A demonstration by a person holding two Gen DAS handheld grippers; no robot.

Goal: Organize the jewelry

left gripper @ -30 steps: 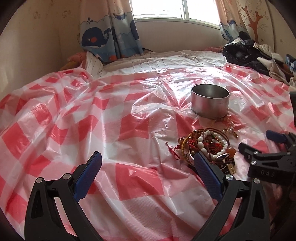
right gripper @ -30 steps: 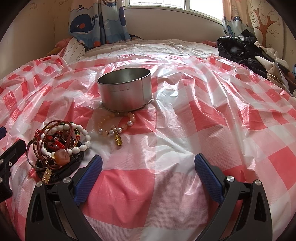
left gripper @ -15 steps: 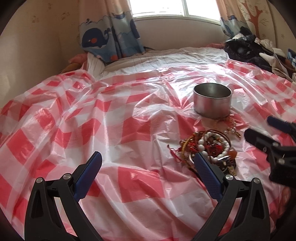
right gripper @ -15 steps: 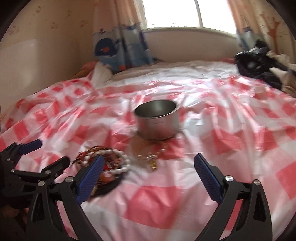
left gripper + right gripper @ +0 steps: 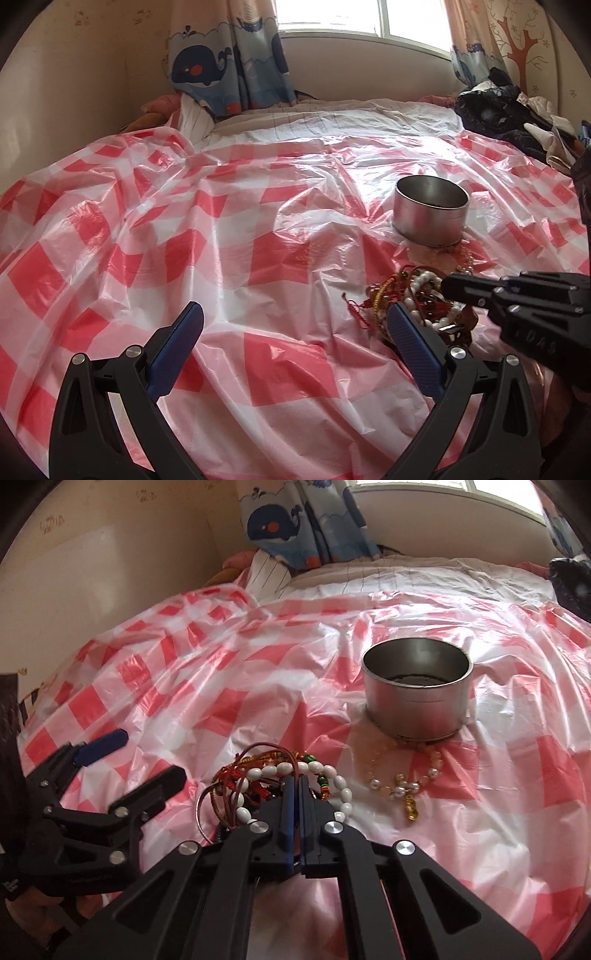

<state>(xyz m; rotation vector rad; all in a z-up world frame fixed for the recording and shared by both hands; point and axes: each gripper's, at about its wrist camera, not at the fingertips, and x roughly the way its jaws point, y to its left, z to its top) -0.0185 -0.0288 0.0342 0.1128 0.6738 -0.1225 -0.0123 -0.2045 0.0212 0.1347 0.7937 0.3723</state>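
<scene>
Lying flat, jewelry pile (image 5: 273,786) meets closed right hand-held gripper (image 5: 295,786).

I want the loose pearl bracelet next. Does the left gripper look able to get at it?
Probably not directly. The left gripper is open, but the bracelet pile and the right gripper, shut over it, lie between it and the pearl bracelet.

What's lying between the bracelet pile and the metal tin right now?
In the right wrist view, a loose pearl bracelet with a gold charm lies on the checked plastic sheet between the bracelet pile and the metal tin.
</scene>
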